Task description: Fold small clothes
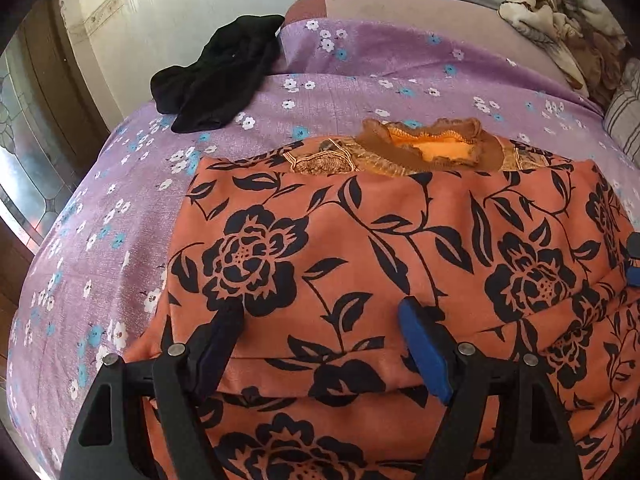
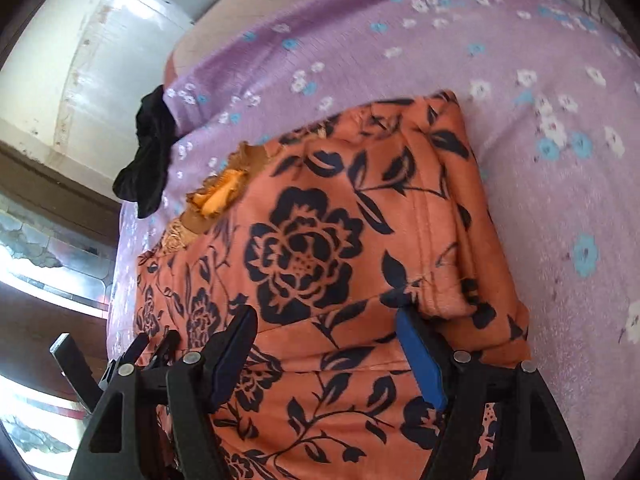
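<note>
Both the left gripper [image 1: 322, 328] and right gripper [image 2: 326, 338] gaped wide, empty, over the soft, light orange black-flowered folded garment [image 1: 360, 240] mid-bed, best pinched at its near hem.

bright daylight from the window [image 2: 48, 280] at left (blown out), fisheye-bent dark edges, slight right-view blur

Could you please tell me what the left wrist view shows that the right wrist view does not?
Only the left wrist view shows the crumpled beige patterned blanket at the far right of the bed, a striped pillow beside it, and the garment's whole orange neckline.

Only the right wrist view shows the garment's folded right edge with its seam.

Both show the orange floral garment on the purple flowered bedsheet, the black cloth beyond it, and open grippers, left and right, over the garment.
</note>
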